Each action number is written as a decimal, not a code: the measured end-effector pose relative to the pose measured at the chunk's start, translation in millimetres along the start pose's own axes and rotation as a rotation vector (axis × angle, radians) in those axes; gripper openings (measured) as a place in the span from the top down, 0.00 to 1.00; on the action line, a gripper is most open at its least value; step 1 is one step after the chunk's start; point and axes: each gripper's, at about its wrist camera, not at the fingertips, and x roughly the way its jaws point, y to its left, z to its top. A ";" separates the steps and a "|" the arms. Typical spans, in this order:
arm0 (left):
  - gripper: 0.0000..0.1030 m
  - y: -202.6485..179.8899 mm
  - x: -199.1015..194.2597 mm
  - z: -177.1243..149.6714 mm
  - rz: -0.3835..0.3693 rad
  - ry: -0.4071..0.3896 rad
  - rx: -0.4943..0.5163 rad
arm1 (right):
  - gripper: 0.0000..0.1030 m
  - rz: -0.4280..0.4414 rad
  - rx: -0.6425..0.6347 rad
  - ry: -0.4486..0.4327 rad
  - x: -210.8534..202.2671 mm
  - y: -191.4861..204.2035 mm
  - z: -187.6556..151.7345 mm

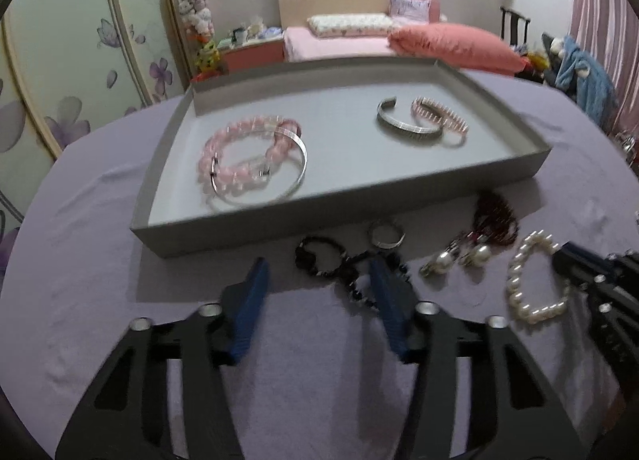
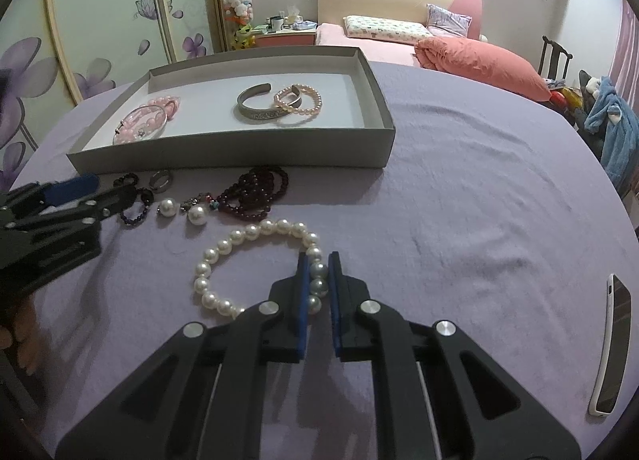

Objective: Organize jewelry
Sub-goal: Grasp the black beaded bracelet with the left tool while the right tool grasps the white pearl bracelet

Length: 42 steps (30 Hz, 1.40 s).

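A grey tray [image 1: 339, 216] [image 2: 239, 158] on the purple cloth holds a pink bead bracelet [image 1: 243, 164], a silver bangle [image 1: 279, 188], a silver cuff [image 2: 259, 108] and a pink pearl bracelet [image 2: 299, 100]. In front of the tray lie a black bead bracelet [image 1: 339, 264], a silver ring [image 1: 385, 234], pearl earrings [image 2: 183, 210], a dark red bead strand [image 2: 255, 190] and a white pearl bracelet [image 2: 255, 256]. My left gripper [image 1: 319, 272] is open over the black bead bracelet. My right gripper [image 2: 318, 262] is shut on the white pearl bracelet.
A white phone [image 2: 611, 344] lies on the cloth at the right. A bed with a pink pillow [image 2: 479, 60] stands behind the table. A chair with blue clothes [image 2: 611, 128] is at the far right.
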 end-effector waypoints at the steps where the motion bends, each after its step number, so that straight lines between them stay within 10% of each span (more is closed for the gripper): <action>1: 0.58 3.6 -2.4 -0.9 -0.005 -0.002 -0.009 | 0.90 0.000 0.000 0.000 0.1 0.2 0.1; 29: 0.62 73.1 -26.1 -31.6 0.008 0.003 -0.024 | 0.89 0.010 -0.017 0.001 2.5 6.9 4.7; 33: 0.88 70.0 -28.2 -32.7 -0.004 -0.002 -0.006 | 0.90 0.025 -0.001 0.004 2.1 3.4 5.6; 42: 0.88 75.7 -39.2 -32.9 -0.044 -0.045 -0.034 | 0.90 0.132 0.076 -0.072 -20.2 -2.4 7.9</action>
